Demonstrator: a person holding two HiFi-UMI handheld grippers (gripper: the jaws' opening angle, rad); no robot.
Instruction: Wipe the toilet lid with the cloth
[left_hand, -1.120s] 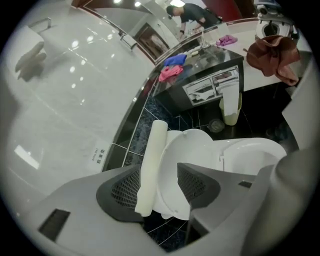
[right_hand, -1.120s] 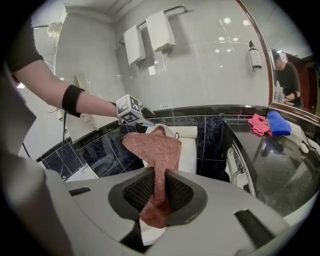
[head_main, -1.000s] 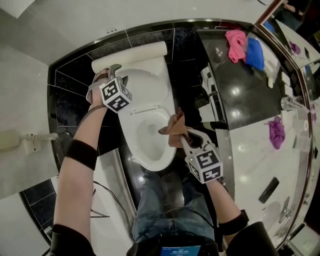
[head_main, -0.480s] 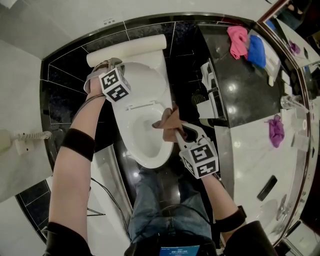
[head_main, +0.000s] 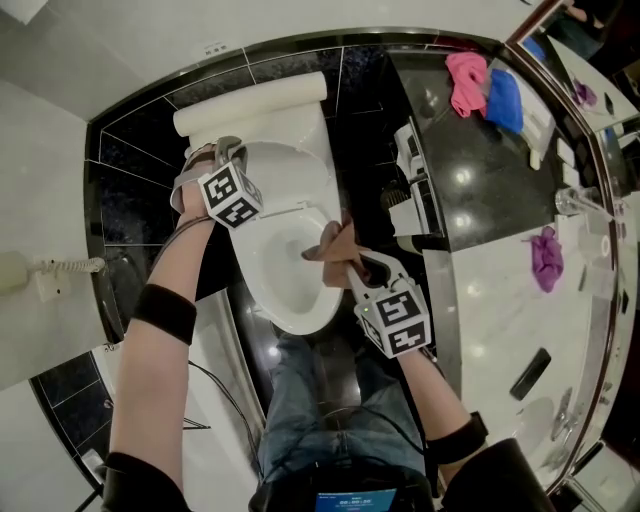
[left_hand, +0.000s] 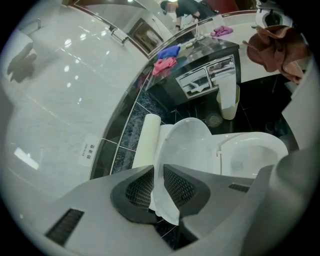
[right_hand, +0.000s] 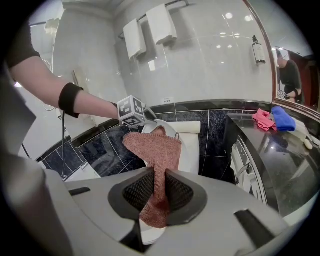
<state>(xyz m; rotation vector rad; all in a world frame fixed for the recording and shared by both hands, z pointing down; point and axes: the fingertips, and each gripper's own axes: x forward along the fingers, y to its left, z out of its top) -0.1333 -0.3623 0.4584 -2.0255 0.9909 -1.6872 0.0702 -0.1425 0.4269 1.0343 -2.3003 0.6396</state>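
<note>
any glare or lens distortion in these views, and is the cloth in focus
Head view: heavy fisheye bends the black tiles round the toilet lid, and lamp reflections spot the dark countertop. Left gripper view: black vignette in the corners, bright streaks on the glossy wall, lid sharp. Right gripper view: same vignette, the cloth is in focus, its weave showing.

Left hand-held gripper (left_hand: 158, 170), arm stretched forward, jaws just closing onto the toilet lid (left_hand: 186, 142) edge; right hand-held gripper (right_hand: 159, 175), nearer the body, clamps the cloth (right_hand: 154, 146); both point downward.
</note>
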